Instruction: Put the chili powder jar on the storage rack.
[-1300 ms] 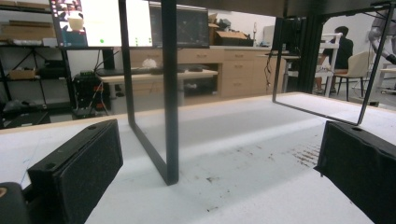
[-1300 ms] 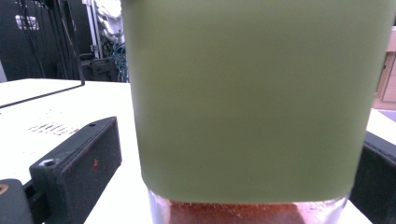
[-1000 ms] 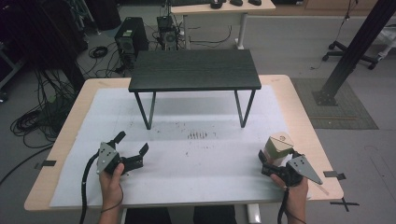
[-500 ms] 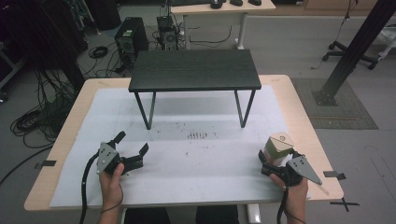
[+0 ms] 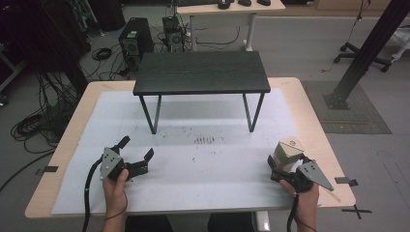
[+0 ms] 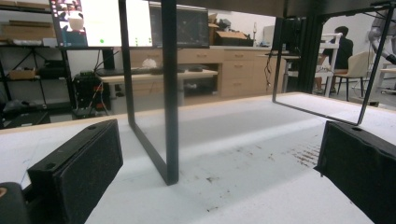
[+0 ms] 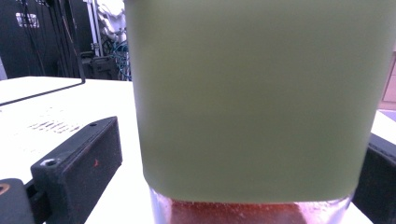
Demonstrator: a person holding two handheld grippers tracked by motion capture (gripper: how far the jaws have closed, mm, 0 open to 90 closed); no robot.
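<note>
A small jar (image 5: 288,151) with a tall beige cap stands near the table's right edge. In the right gripper view its frosted greenish cap (image 7: 257,93) sits over clear glass holding something reddish-brown. My right gripper (image 5: 285,166) is open, one jaw on each side of the jar, and the left pad (image 7: 79,163) stands apart from it. My left gripper (image 5: 137,147) rests on the white mat at the front left, open and with nothing between its jaws. In its own view the left gripper (image 6: 219,154) faces a leg of the black stand (image 6: 170,93).
A low black stand (image 5: 200,72) on thin metal legs occupies the back middle of the white mat (image 5: 208,121). Dark specks (image 5: 205,140) mark the mat in front of it. A strip of tape (image 5: 348,181) lies by the right edge.
</note>
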